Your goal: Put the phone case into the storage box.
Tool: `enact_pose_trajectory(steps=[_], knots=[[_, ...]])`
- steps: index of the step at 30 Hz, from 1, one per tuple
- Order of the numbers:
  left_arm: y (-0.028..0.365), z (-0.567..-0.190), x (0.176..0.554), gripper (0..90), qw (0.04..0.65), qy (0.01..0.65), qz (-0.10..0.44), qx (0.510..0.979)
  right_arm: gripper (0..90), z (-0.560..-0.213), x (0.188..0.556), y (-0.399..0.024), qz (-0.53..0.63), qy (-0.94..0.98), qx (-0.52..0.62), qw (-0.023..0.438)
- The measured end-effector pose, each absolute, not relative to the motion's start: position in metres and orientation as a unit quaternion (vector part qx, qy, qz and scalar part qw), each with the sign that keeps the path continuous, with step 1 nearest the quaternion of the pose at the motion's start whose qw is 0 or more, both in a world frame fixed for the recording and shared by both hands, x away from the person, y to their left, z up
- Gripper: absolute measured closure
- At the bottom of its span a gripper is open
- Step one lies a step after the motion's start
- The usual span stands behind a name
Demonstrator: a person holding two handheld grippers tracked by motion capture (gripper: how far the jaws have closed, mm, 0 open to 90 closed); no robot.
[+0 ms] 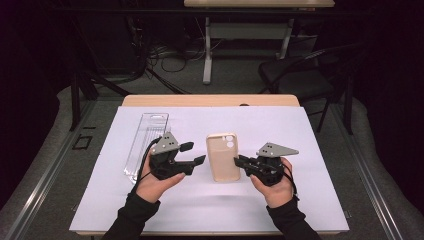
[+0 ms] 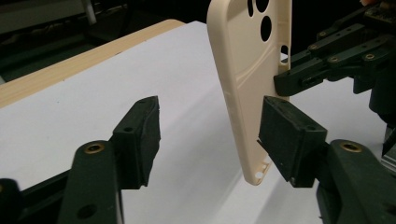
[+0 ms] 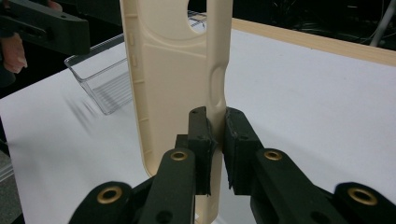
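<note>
A cream phone case [image 1: 223, 156] is at the middle of the white sheet, camera holes at its far end. My right gripper [image 1: 238, 161] is shut on its right side wall; in the right gripper view both pads pinch that thin wall [image 3: 217, 135], and the case [image 3: 173, 70] stands up ahead of them. My left gripper [image 1: 196, 153] sits just left of the case with its jaws wide apart. In the left gripper view, the case [image 2: 245, 70] lies by the right-hand pad [image 2: 285, 135], while the other pad [image 2: 142, 135] stands well clear. The gripper is open [image 2: 210, 140].
A clear plastic tray [image 1: 147, 142] lies on the sheet to the left, behind my left hand. The white sheet [image 1: 150, 210] covers most of the wooden table [image 1: 210, 100]. A dark chair [image 1: 300, 75] and a table's legs stand beyond the far edge.
</note>
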State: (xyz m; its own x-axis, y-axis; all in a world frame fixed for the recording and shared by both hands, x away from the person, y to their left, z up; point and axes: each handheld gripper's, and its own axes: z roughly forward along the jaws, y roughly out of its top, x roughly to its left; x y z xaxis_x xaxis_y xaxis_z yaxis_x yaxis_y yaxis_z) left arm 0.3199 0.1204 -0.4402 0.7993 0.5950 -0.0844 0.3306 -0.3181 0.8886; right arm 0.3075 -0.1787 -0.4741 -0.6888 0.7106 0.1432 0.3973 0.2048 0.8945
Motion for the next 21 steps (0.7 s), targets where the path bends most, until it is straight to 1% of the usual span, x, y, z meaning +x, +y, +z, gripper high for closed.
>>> enact_pose_trajectory(steps=[1, 5, 7, 10, 13, 16, 21], knots=[[0.121, -0.44, 0.32, 37.7, 0.507, 0.289, 0.132, 0.801, 82.5, -0.474, 0.307, -0.178, 0.515, 0.76, 0.364, 0.154], [0.121, -0.439, 0.32, 32.5, 0.499, 0.289, 0.141, 0.805, 82.5, -0.477, 0.305, -0.175, 0.516, 0.757, 0.368, 0.157], [0.119, -0.438, 0.319, 27.6, 0.492, 0.289, 0.146, 0.808, 82.4, -0.478, 0.305, -0.173, 0.516, 0.757, 0.368, 0.159], [0.118, -0.437, 0.318, 25.7, 0.477, 0.288, 0.167, 0.814, 82.5, -0.48, 0.304, -0.17, 0.516, 0.756, 0.37, 0.16], [0.117, -0.437, 0.318, 23.3, 0.471, 0.287, 0.175, 0.816, 82.4, -0.482, 0.304, -0.168, 0.514, 0.757, 0.371, 0.159], [0.117, -0.436, 0.317, 22.8, 0.463, 0.283, 0.186, 0.819, 82.5, -0.483, 0.303, -0.166, 0.514, 0.756, 0.373, 0.16], [0.117, -0.433, 0.314, 20.9, 0.462, 0.283, 0.204, 0.815, 82.5, -0.486, 0.302, -0.163, 0.511, 0.759, 0.37, 0.16]])
